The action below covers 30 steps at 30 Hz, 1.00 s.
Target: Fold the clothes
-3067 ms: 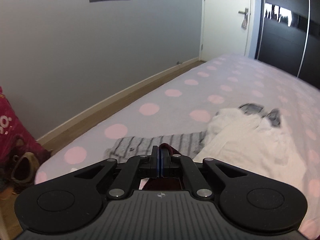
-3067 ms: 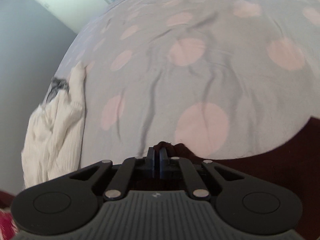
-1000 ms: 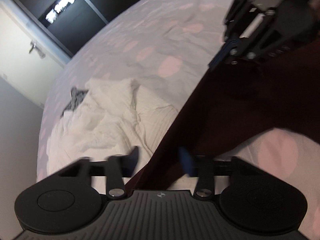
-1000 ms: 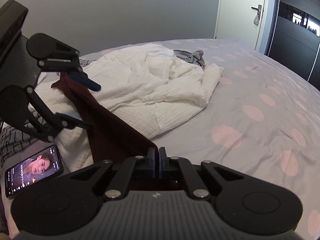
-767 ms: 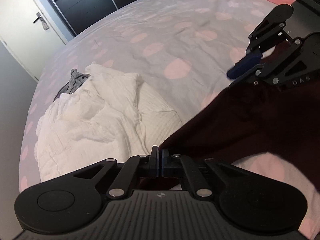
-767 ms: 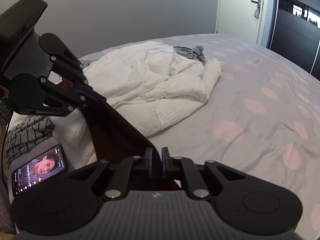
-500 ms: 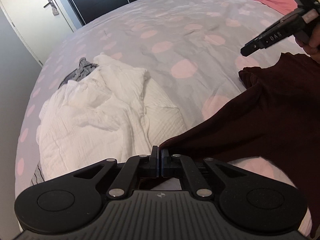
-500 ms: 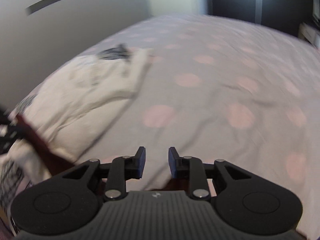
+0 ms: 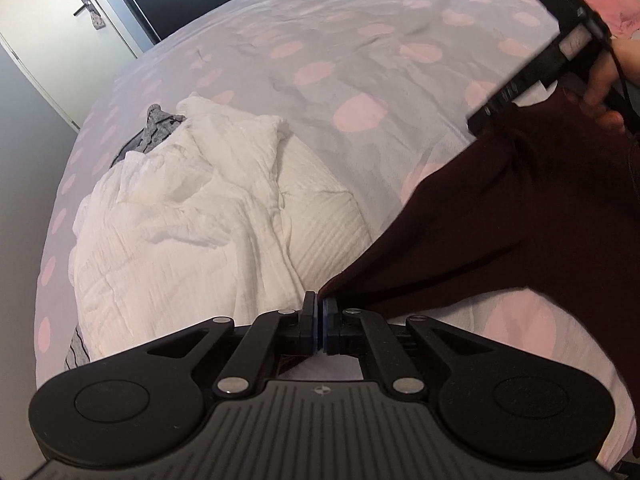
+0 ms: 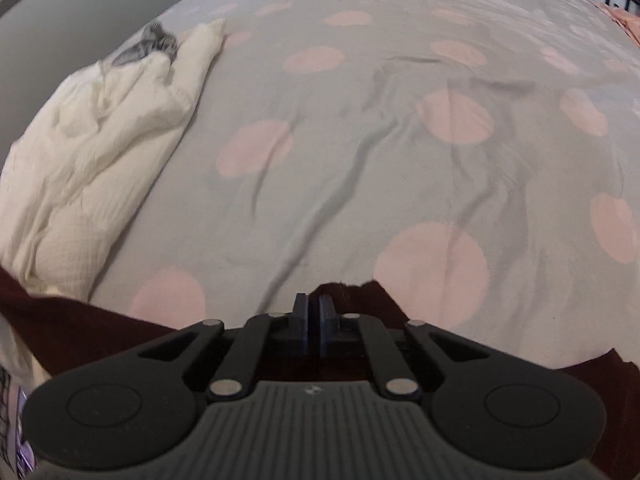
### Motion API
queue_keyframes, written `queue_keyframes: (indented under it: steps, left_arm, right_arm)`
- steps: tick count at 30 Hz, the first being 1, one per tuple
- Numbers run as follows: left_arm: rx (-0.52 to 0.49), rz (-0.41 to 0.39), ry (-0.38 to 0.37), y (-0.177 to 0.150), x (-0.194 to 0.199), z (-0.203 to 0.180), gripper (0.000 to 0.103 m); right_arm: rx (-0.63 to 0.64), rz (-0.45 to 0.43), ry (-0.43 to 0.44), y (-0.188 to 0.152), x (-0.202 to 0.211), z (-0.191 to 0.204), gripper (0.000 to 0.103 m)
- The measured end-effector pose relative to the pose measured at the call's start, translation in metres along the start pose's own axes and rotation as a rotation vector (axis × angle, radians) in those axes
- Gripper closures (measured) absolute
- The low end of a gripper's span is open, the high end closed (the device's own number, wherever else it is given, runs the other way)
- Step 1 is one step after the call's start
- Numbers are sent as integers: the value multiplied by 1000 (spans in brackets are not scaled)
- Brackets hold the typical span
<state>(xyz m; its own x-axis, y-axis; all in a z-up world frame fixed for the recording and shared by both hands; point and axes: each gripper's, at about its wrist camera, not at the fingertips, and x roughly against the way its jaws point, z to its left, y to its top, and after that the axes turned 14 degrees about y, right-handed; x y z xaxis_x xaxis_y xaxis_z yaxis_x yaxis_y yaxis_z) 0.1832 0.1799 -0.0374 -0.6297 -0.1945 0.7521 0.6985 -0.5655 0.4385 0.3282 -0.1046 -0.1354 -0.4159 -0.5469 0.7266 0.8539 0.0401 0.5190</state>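
You have a bed (image 9: 360, 40) before you, covered by a creased grey sheet with pale pink dots. On it lies a rumpled white quilted cloth (image 9: 192, 216), with a small grey patterned garment (image 9: 154, 126) at its far end and a grey striped fabric (image 9: 76, 350) showing at its near edge. A dark maroon garment (image 9: 500, 216) spreads over the sheet's near side, beside the white cloth.
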Motion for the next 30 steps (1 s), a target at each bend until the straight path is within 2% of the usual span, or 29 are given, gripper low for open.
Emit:
queue_keyframes:
  steps: [2,3,5,8,12,14,17,18,19,21,25,28,30]
  left_arm:
    - [-2,17,3,-2,-3,0,103]
    - [-1,26,3,-3,-4,1,103]
    - [0,35,-1,-4,-6,1,103]
    - [-3,46,-5,-4,-8,0,103]
    - [17,58,-7,-1,-7,2,103]
    - [25,54,-13,-1,-4,3,103]
    - [30,49,-21,0,1,3,103]
    - [32,45,-24,1,4,4,103]
    - [34,41,-25,1,7,4,103]
    - [45,27,-32,4,16,6,103]
    - [77,-29,-87,5,45,9,103]
    - [104,-55,-172,3,66,7,103]
    - [125,-71,-247,2,79,1,103]
  right_arm:
    - [-33,-105,47,3,8,-6,103]
    - [-29,-163,41,5,12,-7,103]
    - [-37,-203,29,8,14,-11,101]
    - [-76,-157,44,9,14,-16,96]
    - [-41,-55,47,8,18,-4,95]
    - [-12,-6,78,2,23,9,94]
    - [53,110,180,-13,30,30,86]
    - [91,149,213,-20,31,40,86]
    - [127,179,226,-27,31,49,86]
    - [183,212,190,-38,25,63,87]
    - [154,180,101,-42,11,53,87]
    - [87,114,85,-31,4,35,87]
    - [53,109,85,-30,-2,26,87]
